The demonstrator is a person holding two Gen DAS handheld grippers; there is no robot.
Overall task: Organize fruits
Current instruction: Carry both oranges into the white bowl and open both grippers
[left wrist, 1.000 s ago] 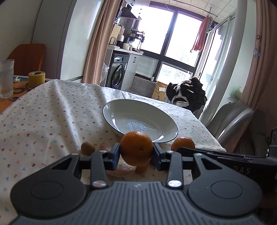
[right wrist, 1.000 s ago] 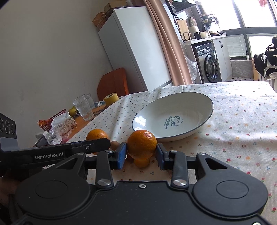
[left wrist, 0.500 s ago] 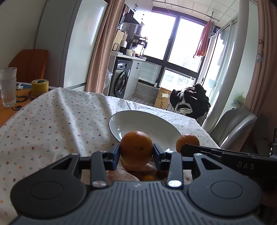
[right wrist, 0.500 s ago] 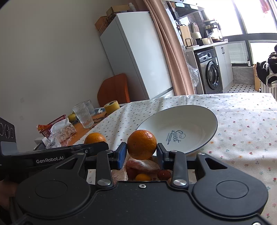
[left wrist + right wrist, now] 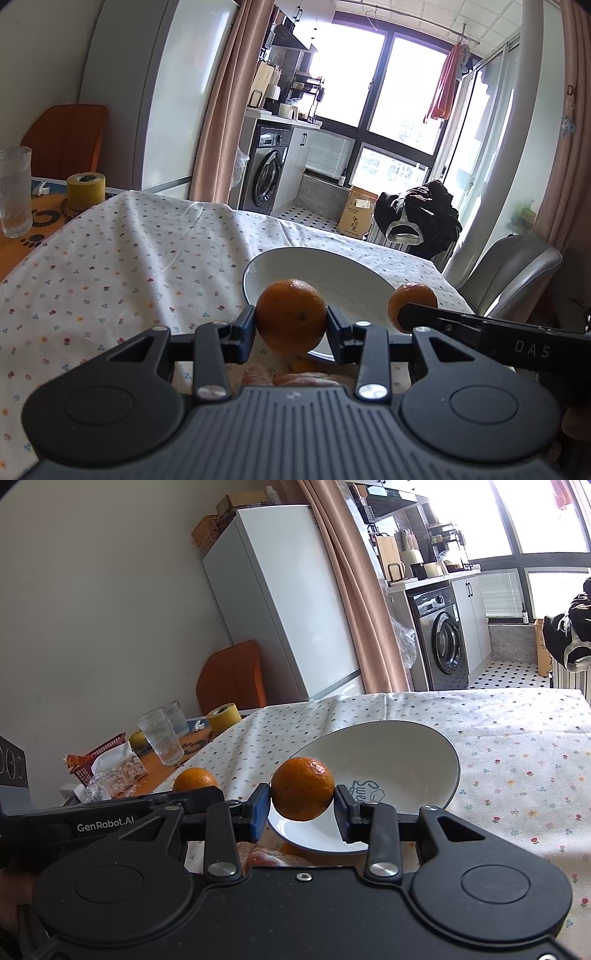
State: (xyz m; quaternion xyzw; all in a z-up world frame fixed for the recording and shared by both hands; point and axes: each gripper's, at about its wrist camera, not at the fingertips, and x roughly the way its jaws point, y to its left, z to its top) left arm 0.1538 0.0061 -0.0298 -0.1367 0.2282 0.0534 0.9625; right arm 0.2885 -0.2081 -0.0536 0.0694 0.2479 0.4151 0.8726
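Grippers point(image 5: 291, 321) point(image 5: 301, 799), 1 orange point(image 5: 291, 315) point(image 5: 302, 788) each

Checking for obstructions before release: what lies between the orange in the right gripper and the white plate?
Nothing on the way: in the right wrist view the orange held by the right gripper hangs right at the near rim of the plate, whose inside is bare.

Now lifted clear of the worktop point(image 5: 122, 258): both oranges, one point(image 5: 291, 316) in the left hand-held gripper point(image 5: 291, 325), one point(image 5: 303, 788) in the right hand-held gripper point(image 5: 302, 805), raised before the plate point(image 5: 413, 753); peeled segments point(image 5: 295, 379) beneath.
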